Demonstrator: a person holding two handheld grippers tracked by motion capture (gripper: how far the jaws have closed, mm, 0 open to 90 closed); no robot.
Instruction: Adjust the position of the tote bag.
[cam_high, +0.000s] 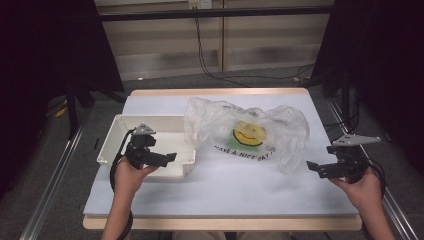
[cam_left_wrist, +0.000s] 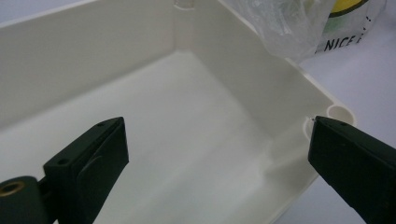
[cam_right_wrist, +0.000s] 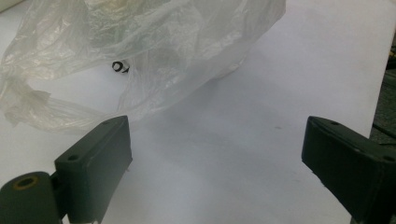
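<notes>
Bag (cam_high: 247, 132) lies crumpled mid-table, long axis left to right, between my 2 grippers. Right gripper (cam_high: 312, 167) sits just off its right end, jaws apart, nothing between them; I judge it the nearer. Left gripper (cam_high: 170, 157) hovers over the tray (cam_high: 115, 130), jaws apart, empty. Tray touches the bag's left edge, crowding that approach.

bag (cam_high: 247, 131): clear plastic, yellow smiley face, green patch, black lettering
tray (cam_high: 116, 137): plain cream white
table (cam_high: 235, 187): pale white top
left gripper (cam_high: 170, 157): black
right gripper (cam_high: 311, 166): black
</notes>
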